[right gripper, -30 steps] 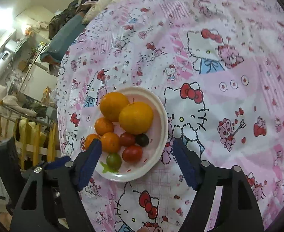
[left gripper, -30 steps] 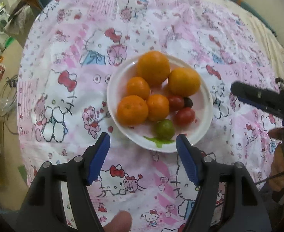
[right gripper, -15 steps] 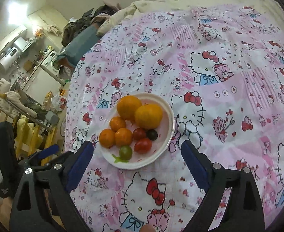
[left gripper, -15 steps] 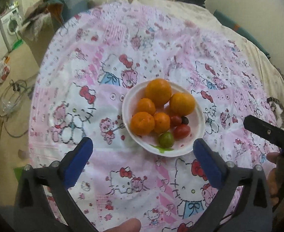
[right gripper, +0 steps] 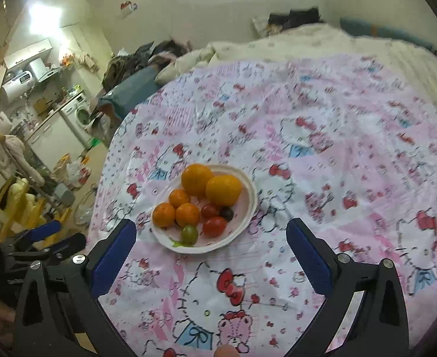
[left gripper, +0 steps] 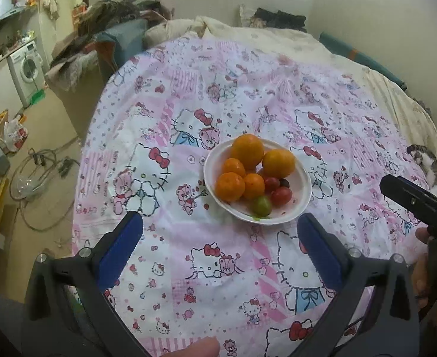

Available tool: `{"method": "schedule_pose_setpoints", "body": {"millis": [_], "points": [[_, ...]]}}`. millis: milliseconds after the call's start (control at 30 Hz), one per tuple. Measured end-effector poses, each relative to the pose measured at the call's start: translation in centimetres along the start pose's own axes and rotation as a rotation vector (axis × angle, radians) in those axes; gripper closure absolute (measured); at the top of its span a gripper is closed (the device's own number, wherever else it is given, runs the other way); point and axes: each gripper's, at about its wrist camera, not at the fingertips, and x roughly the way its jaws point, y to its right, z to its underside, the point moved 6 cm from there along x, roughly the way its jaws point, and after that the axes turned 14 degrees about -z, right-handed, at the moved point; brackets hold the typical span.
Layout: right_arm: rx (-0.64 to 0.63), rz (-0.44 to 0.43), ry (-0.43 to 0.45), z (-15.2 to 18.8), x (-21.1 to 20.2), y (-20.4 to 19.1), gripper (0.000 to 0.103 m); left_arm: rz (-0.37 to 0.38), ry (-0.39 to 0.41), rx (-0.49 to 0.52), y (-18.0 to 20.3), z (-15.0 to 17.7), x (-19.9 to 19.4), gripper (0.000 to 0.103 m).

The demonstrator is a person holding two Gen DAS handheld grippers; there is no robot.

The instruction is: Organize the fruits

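A white plate (left gripper: 303,190) sits on a pink cartoon-print tablecloth (left gripper: 218,267). It holds several oranges (left gripper: 247,148), red cherry tomatoes (left gripper: 281,195), a green tomato (left gripper: 261,205) and a small dark fruit (left gripper: 284,182). The plate (right gripper: 248,217) also shows in the right wrist view, with oranges (right gripper: 223,189) and tomatoes (right gripper: 214,226). My left gripper (left gripper: 219,233) is open and empty, well back from the plate. My right gripper (right gripper: 211,236) is open and empty, raised above the plate's near rim.
The round table's left edge (left gripper: 81,178) drops to a floor with cables and bags. A bed with cream bedding (left gripper: 277,38) lies behind. A cat (left gripper: 426,160) rests at the right. The right gripper's body (left gripper: 417,202) shows in the left wrist view.
Both grippers have pulled back and up from the plate, which now looks smaller and farther. The left jaws have opened wider. The fruit has not moved.
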Motion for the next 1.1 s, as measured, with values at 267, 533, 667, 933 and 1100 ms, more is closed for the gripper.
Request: {"method": "schedule_pose_setpoints", "body": {"millis": [267, 533, 667, 933, 1100], "points": [[-0.005, 0.066, 0.062, 1.0, -1.0, -0.1, 0.0, -0.021, 0.044, -0.019, -0.6, 0.5, -0.7, 0.001], [-0.09, 0.121, 0.021, 1.2, 1.7, -0.6, 0.0, -0.038, 0.041, -0.057, -0.7, -0.2, 0.1, 0.001], [-0.117, 0.117, 0.043, 1.0, 2.0, -1.2, 0.0, -0.036, 0.033, -0.069, -0.9, -0.5, 0.5, 0.001], [-0.113, 0.134, 0.038, 1.0, 2.2, -1.0, 0.0, -0.046, 0.017, -0.065, -1.1, -0.2, 0.9, 0.001], [-0.107, 0.137, 0.036, 1.1, 2.2, -0.9, 0.0, -0.048, 0.014, -0.067, -1.1, -0.1, 1.1, 0.001]]}}
